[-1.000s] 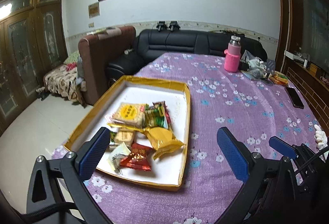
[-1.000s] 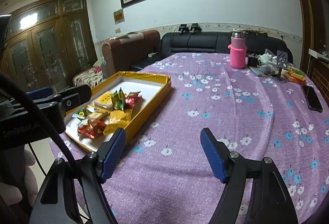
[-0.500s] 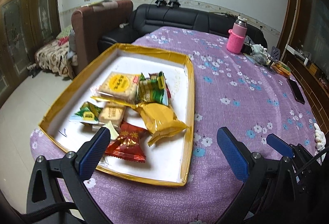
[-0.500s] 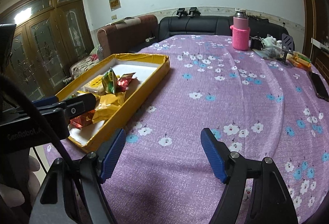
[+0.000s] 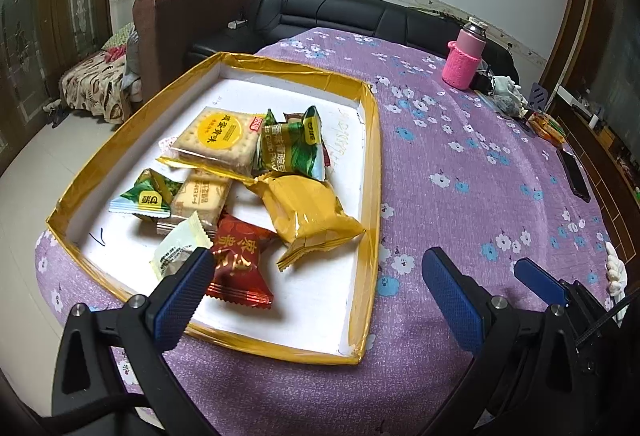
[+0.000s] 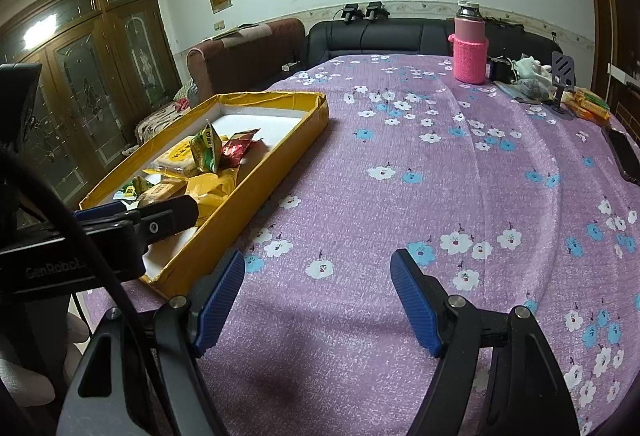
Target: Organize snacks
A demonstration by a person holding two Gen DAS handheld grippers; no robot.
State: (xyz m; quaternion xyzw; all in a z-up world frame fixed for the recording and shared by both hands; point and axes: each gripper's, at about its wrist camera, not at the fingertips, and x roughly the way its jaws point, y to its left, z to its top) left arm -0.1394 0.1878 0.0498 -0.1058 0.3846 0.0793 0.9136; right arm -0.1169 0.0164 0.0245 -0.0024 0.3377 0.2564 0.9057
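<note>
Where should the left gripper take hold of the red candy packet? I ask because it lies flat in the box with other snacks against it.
Grip the red candy packet by its near crimped edge, coming from above and the near side. That fringe flares out over bare box floor, while the far end is tucked against the yellow pouch and white sachet. The left gripper is open, close by.

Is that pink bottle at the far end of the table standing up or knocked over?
Standing upright. The pink bottle rests on its base on the purple tablecloth, cap on top, in both views.
</note>
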